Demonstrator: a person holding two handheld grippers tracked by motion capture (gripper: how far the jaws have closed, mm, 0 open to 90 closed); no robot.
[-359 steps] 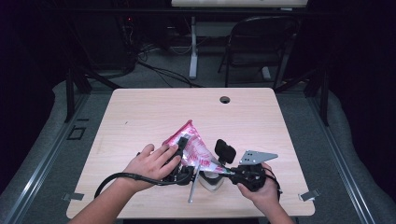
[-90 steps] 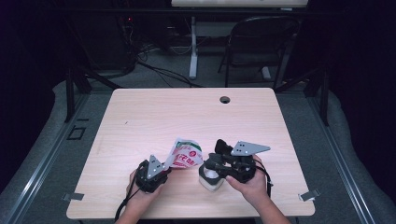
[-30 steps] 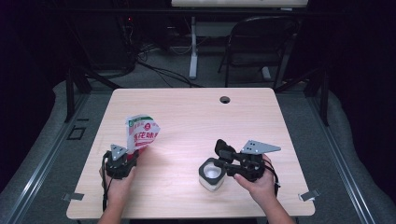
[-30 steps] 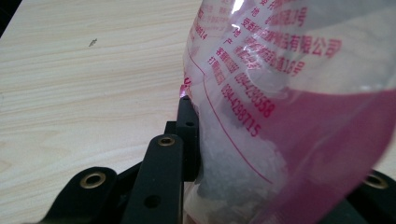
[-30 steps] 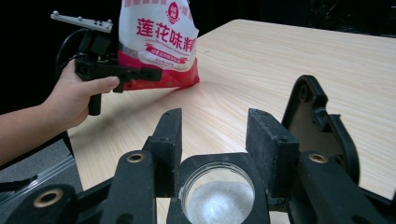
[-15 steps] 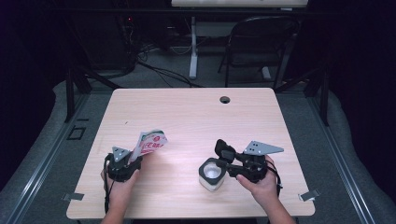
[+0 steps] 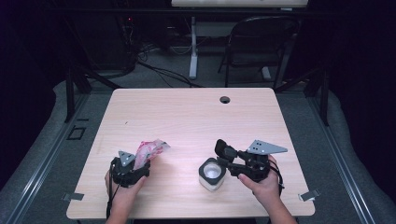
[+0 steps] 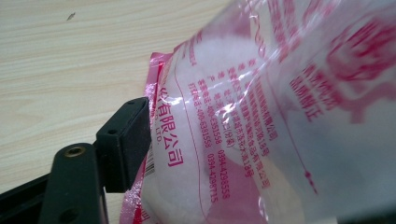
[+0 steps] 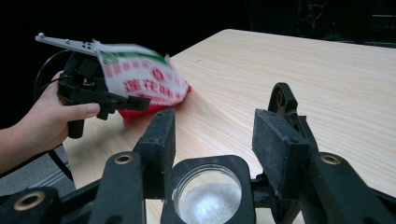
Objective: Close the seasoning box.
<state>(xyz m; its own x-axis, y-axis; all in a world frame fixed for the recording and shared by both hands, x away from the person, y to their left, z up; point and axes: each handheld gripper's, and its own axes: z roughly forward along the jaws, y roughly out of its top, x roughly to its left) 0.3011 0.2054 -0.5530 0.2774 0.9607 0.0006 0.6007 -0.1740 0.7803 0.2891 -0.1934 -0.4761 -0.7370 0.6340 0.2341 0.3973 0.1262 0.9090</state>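
- As its jaws have just been opening, the left gripper (image 7: pixel 140 164) is letting go of the bag (image 7: pixel 150 150); in the left gripper view one pad (image 8: pixel 128 140) lies beside the film without pinching it, so I judge the hold released.
- The bag slumps on the table (image 7: pixel 196 116) near its left front edge, part of it between those jaws.
- The right gripper (image 9: pixel 212 135) stands spread, a pad on each side of the jar (image 9: pixel 208 196), not pressing it.
- Inside the jar lie white grains, so pouring looks done and setting the bag aside is the step in hand.
- Next, the left gripper should back off without dragging the film.
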